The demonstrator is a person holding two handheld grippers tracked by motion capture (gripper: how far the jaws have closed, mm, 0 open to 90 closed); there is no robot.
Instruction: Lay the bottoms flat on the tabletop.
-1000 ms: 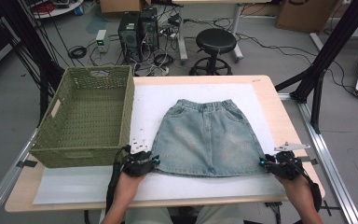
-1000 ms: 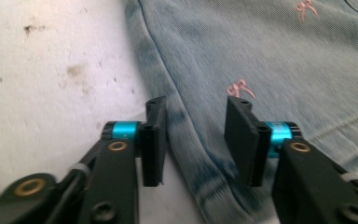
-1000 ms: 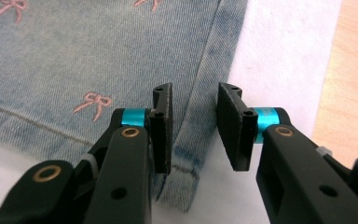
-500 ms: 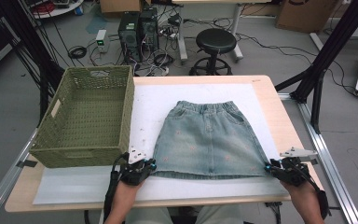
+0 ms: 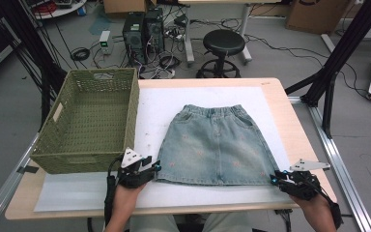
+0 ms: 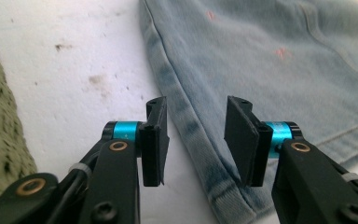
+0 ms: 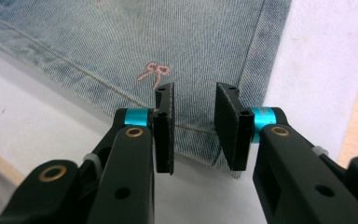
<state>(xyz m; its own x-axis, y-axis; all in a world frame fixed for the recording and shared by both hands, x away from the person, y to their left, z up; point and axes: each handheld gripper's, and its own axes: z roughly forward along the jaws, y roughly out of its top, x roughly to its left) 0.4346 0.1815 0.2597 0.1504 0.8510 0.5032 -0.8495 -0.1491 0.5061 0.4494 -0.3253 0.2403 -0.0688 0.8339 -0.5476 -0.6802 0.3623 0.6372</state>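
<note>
Both hands have dropped back to the skirt (image 5: 216, 145)'s hem corners near the bench (image 5: 290, 121)'s front edge, where the left gripper (image 6: 196, 140) has just reopened its jaws astride the side seam while the right gripper (image 7: 193, 133) has its jaws narrowing, still gapped over the hem, so neither corner looks gripped yet.

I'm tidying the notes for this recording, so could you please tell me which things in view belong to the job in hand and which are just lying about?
In the job:
- denim skirt, flat on the white mat
- left gripper, jaws open at its bottom left corner
- right gripper, jaws open at its bottom right corner

Lying about:
- green woven basket
- black stool
- computer towers
- cardboard boxes
</note>
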